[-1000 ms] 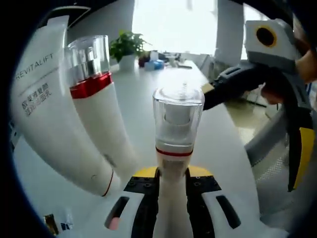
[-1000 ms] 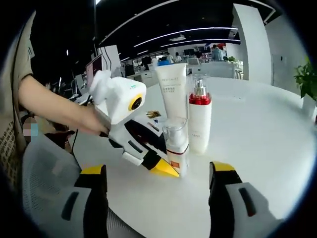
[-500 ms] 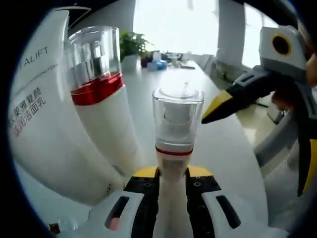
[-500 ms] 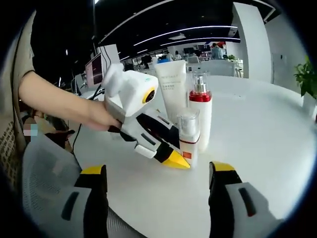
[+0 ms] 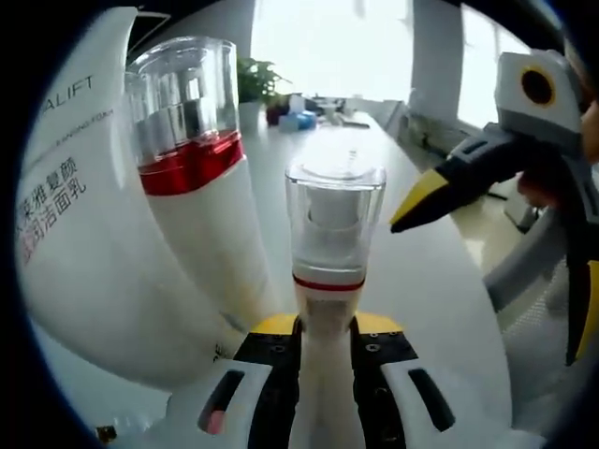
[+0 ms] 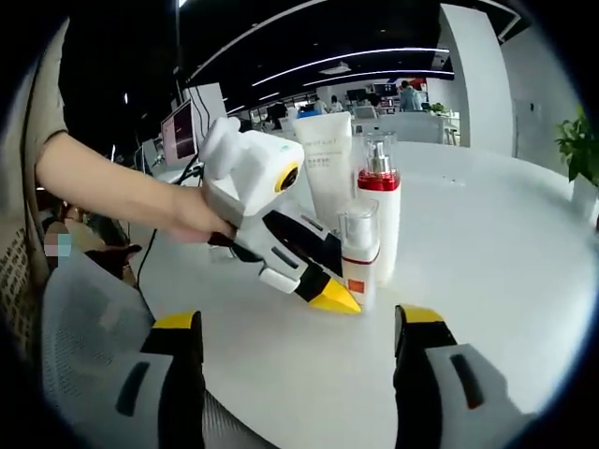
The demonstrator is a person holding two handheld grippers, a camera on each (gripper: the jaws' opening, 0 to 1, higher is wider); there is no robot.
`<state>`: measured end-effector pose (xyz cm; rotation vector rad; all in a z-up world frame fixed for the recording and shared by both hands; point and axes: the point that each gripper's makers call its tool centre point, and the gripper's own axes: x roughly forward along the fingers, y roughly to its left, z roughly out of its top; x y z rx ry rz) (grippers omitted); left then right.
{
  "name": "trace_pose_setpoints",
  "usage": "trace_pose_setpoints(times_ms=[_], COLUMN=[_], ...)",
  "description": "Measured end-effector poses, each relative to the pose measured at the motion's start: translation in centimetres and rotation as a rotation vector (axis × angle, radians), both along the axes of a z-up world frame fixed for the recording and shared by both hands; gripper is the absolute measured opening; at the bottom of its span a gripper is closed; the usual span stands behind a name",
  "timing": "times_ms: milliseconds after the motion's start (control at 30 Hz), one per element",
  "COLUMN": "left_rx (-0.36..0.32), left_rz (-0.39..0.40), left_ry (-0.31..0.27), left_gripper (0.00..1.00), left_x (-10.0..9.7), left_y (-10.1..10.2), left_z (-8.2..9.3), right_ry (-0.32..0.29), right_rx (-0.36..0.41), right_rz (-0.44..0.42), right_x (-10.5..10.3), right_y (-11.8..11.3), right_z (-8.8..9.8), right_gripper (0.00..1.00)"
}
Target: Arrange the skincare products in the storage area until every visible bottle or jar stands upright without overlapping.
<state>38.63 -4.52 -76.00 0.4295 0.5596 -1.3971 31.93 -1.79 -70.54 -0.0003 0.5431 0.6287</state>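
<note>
A small white bottle [image 5: 329,281] with a clear cap and a thin red band is upright between my left gripper's [image 5: 328,327] jaws, which are shut on its body. Close on its left rise a taller red-banded bottle [image 5: 192,187] and a big white tube [image 5: 75,243]. In the right gripper view the left gripper [image 6: 335,297] holds the small bottle [image 6: 358,248] just in front of the red-banded pump bottle [image 6: 379,220] and the tube [image 6: 328,173], its base at the tabletop. My right gripper [image 6: 299,323] is open, short of them, with nothing between its jaws; its yellow-tipped jaw [image 5: 426,195] shows at the right.
The white table [image 6: 487,243] stretches wide behind the bottles. A person's arm [image 6: 112,192] reaches in from the left above a grey mesh chair back [image 6: 84,346]. Potted plants [image 5: 253,82] [image 6: 580,150] and small items [image 5: 299,119] stand at the far end.
My left gripper has carried the small bottle closer to the red-banded bottle and the tube. The right gripper has stayed where it was, open.
</note>
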Motion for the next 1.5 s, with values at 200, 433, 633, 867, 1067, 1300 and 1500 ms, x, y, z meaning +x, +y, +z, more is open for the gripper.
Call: trace_pose_setpoints(times_ms=[200,433,633,867,1067,1300,1500], left_rx=[0.010,0.053,0.058,0.068,0.084,0.069,0.060], left_rz=[0.001,-0.002,0.012,0.049,0.101,0.180,0.220], left_ry=[0.001,0.026,0.039,0.068,0.096,0.121,0.127], left_gripper=[0.17,0.24,0.29,0.41,0.46,0.57,0.61], left_x=[0.0,-0.7,-1.1,-1.9,-2.6,-3.3,-4.1], left_y=[0.0,0.9,1.7,3.2,5.2,7.7,9.3], left_z=[-0.1,-0.9,-0.6,-0.4,-0.4,0.4,1.2], right_ry=[0.002,0.008,0.010,0.004,-0.001,0.000,-0.003], right_rx=[0.002,-0.002,-0.019,-0.061,-0.066,-0.027,-0.019], right_rz=[-0.001,0.001,0.018,0.039,0.018,0.000,-0.004], right_x=[0.0,-0.1,-0.2,-0.4,-0.2,0.0,0.0], right_y=[0.0,0.0,0.2,0.3,-0.1,-0.2,-0.2], right_z=[0.0,-0.2,-0.4,-0.7,-0.7,-0.3,-0.1], right_gripper=[0.84,0.84,0.84,0.84,0.85,0.88,0.90])
